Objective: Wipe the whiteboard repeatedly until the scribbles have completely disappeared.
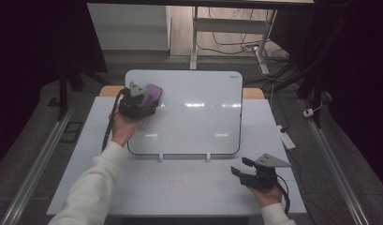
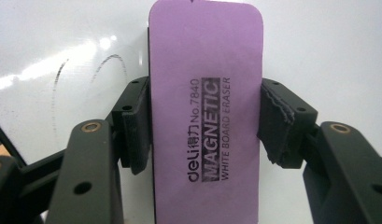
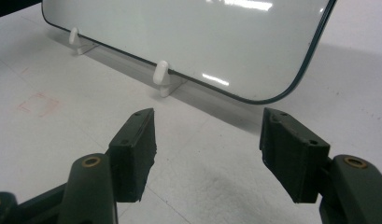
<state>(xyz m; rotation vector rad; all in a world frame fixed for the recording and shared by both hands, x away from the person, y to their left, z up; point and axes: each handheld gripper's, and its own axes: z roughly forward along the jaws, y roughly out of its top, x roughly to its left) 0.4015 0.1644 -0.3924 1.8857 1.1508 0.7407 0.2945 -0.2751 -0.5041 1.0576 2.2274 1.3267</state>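
A white glass whiteboard (image 1: 194, 112) leans on two small white stands (image 3: 161, 77) on the table. My left gripper (image 1: 144, 99) is shut on a purple magnetic whiteboard eraser (image 2: 206, 107), which presses flat against the board's upper left corner (image 1: 153, 93). Faint curved pen strokes (image 2: 62, 88) show on the board just left of the eraser. My right gripper (image 1: 242, 167) is open and holds nothing; it hovers low over the table near the front right, pointing at the board's lower right corner (image 3: 291, 88).
A white tabletop (image 1: 180, 187) carries a faint red square mark (image 3: 38, 103) in front of the board. A white power strip (image 1: 286, 136) lies at the table's right edge. Table legs and cables (image 1: 236, 44) stand on the floor beyond.
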